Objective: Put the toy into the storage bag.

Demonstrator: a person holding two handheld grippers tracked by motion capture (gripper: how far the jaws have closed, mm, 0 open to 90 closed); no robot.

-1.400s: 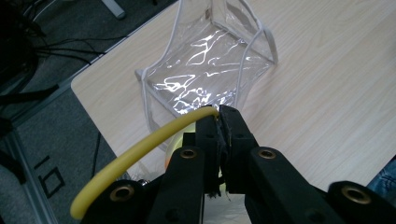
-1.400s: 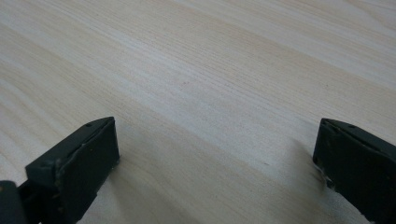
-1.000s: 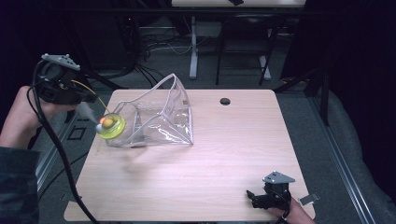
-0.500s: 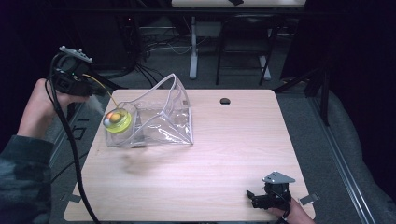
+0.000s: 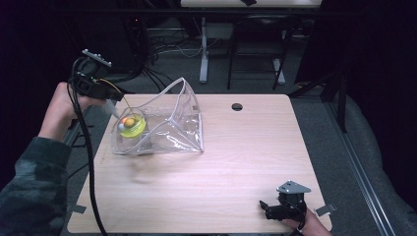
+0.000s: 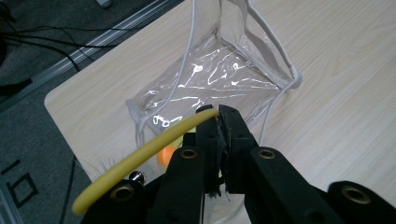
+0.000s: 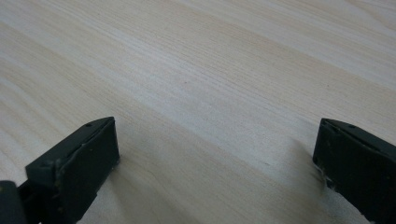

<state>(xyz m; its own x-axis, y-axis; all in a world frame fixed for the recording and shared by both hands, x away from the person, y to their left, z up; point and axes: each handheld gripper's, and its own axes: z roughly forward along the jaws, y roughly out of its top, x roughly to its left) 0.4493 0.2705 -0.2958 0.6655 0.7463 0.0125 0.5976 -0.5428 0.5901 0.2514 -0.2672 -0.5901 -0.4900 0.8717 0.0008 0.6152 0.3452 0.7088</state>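
A clear plastic pouch [image 5: 169, 123] lies on the left of the wooden table [image 5: 221, 162], with its mouth gaping. In the high view my left gripper [image 5: 117, 93] hovers over the table's far left corner, shut on a thin yellow cord [image 5: 124, 102]. From the cord hangs a yellow-green toy [image 5: 131, 126] with an orange ball, at the pouch's left end; I cannot tell if it is inside. The left gripper view shows that gripper [image 6: 218, 112] pinching the cord [image 6: 140, 156] above the pouch [image 6: 224, 70]. My right gripper [image 5: 265, 209] rests open at the front right edge, and its own view [image 7: 215, 149] shows bare wood between its fingers.
A small black hole [image 5: 237, 106] sits near the table's far edge. Beyond the table are desk legs [image 5: 203, 54] and floor cables. The left gripper's black cable [image 5: 86, 147] trails down past the table's left edge.
My left gripper has moved right with the cord, carrying the hanging toy from beside the pouch's left end to that end. The right gripper has stayed still.
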